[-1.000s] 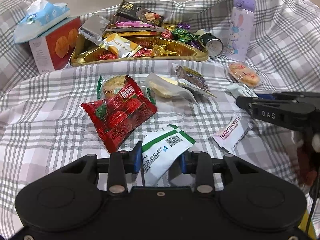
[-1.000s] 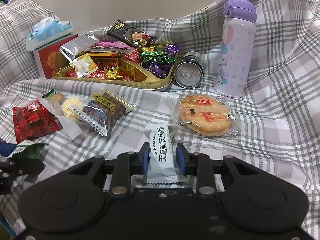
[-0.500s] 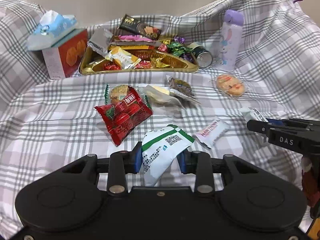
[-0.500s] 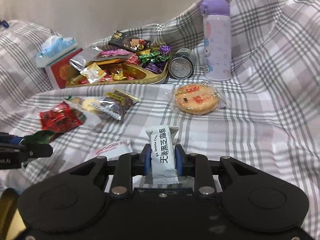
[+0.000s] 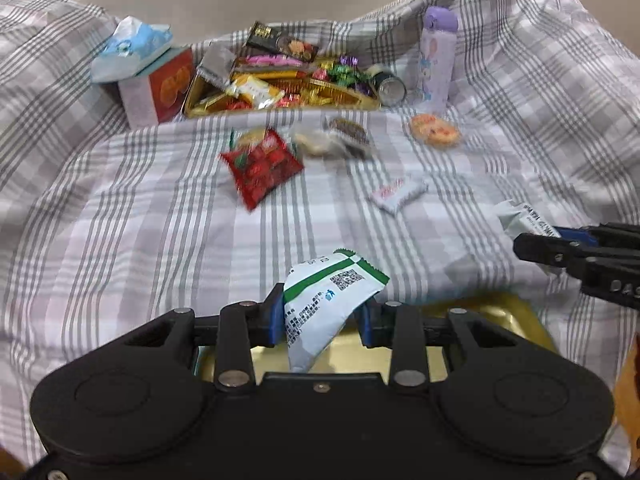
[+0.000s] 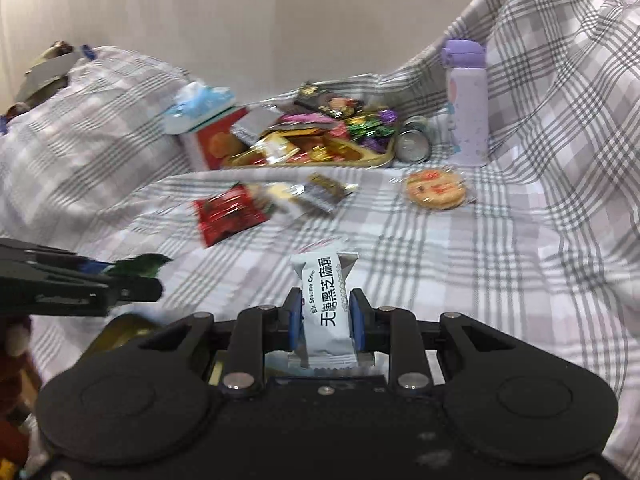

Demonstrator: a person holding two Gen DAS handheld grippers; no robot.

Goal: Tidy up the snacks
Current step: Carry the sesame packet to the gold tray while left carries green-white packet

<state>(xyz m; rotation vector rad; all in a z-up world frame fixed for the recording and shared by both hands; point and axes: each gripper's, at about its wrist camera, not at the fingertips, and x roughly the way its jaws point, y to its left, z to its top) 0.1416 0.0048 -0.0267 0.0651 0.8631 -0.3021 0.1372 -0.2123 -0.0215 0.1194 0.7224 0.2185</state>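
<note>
My left gripper [image 5: 320,316] is shut on a white and green snack packet [image 5: 324,300], held over a gold tray [image 5: 508,316] at the near edge. My right gripper [image 6: 325,316] is shut on a white sesame crisp packet [image 6: 326,304]; it shows again at the right of the left wrist view as black fingers [image 5: 560,252] holding the packet [image 5: 524,218]. A second gold tray [image 5: 332,98] heaped with sweets sits far back. Loose on the checked cloth lie a red packet [image 5: 262,168], a brown packet [image 5: 348,136], a round cracker [image 5: 434,130] and a small white packet [image 5: 396,194].
Behind the far tray stand a lilac bottle [image 5: 438,56], a can on its side [image 5: 390,88] and a red box [image 5: 160,88] with a blue tissue pack [image 5: 132,46] on top. The checked cloth [image 5: 120,220] rises in folds at both sides.
Both grippers have drawn back and up from the loose snacks with their packets still held. The snacks now look smaller and farther, and a gold tray has come into view beneath the left gripper.
</note>
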